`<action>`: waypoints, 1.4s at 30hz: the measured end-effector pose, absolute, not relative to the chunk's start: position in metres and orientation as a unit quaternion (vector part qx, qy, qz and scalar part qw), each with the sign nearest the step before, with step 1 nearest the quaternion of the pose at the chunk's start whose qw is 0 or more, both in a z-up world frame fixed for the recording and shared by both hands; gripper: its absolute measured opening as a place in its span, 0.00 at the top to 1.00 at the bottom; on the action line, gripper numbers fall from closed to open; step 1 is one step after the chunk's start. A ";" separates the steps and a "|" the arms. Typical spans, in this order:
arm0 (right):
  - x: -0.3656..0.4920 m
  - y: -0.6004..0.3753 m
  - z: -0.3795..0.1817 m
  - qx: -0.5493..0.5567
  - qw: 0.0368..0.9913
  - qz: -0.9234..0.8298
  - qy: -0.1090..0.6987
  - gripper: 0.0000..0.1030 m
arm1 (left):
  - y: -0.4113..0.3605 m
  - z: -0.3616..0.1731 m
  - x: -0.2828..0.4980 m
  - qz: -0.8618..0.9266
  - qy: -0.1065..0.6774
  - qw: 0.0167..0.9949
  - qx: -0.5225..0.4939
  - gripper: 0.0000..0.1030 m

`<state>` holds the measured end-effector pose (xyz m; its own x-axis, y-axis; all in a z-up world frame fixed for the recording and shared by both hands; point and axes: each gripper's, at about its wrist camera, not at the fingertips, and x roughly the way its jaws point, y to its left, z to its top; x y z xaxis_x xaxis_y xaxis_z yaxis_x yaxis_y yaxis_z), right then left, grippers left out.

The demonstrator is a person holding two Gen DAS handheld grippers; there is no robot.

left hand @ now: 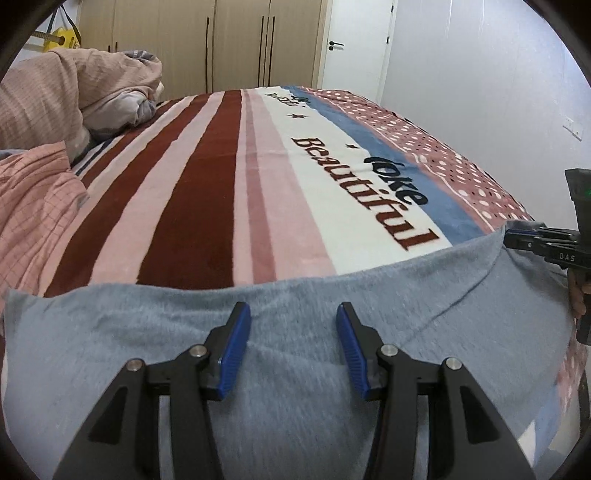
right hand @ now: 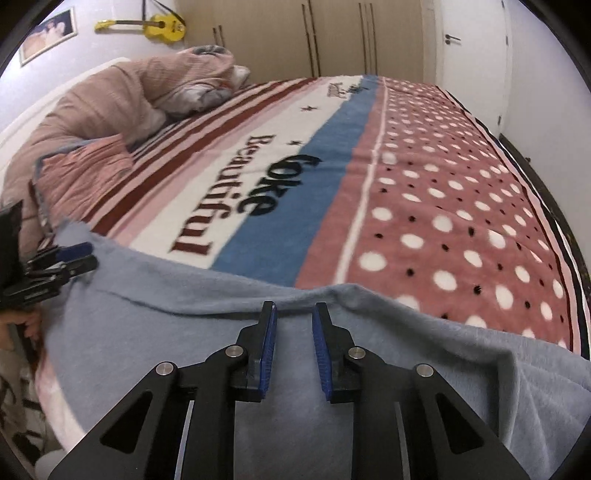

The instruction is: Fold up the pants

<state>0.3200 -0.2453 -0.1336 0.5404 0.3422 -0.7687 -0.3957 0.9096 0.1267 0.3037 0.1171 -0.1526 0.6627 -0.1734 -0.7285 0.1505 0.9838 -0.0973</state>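
Note:
The grey-blue pants (left hand: 295, 350) lie spread across the near edge of the bed on a striped blanket (left hand: 221, 184). My left gripper (left hand: 293, 314) is open just above the pants, nothing between its blue pads. My right gripper (right hand: 294, 314) is open with a narrower gap, over the pants (right hand: 258, 369) near their far edge. In the left wrist view the right gripper (left hand: 517, 236) sits at the pants' right corner. In the right wrist view the left gripper (right hand: 83, 254) sits at the pants' left edge.
A pink quilt (left hand: 55, 110) is bunched at the bed's left side and also shows in the right wrist view (right hand: 110, 110). Wardrobes (left hand: 207, 40) and a white door (left hand: 354, 44) stand beyond the bed. A yellow guitar (right hand: 162, 27) hangs on the wall.

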 end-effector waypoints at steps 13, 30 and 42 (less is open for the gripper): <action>0.228 -0.356 -0.089 0.050 0.923 0.139 0.355 0.48 | 0.090 -0.109 0.260 -0.066 0.361 0.930 -0.015 0.34; 0.129 -0.489 -0.121 0.148 0.907 0.132 0.371 0.38 | 0.011 -0.086 0.214 -0.089 0.346 0.933 -0.040 0.31; 0.172 -0.481 -0.094 0.124 0.918 0.152 0.345 0.91 | 0.007 -0.077 0.217 -0.080 0.333 0.938 -0.042 0.31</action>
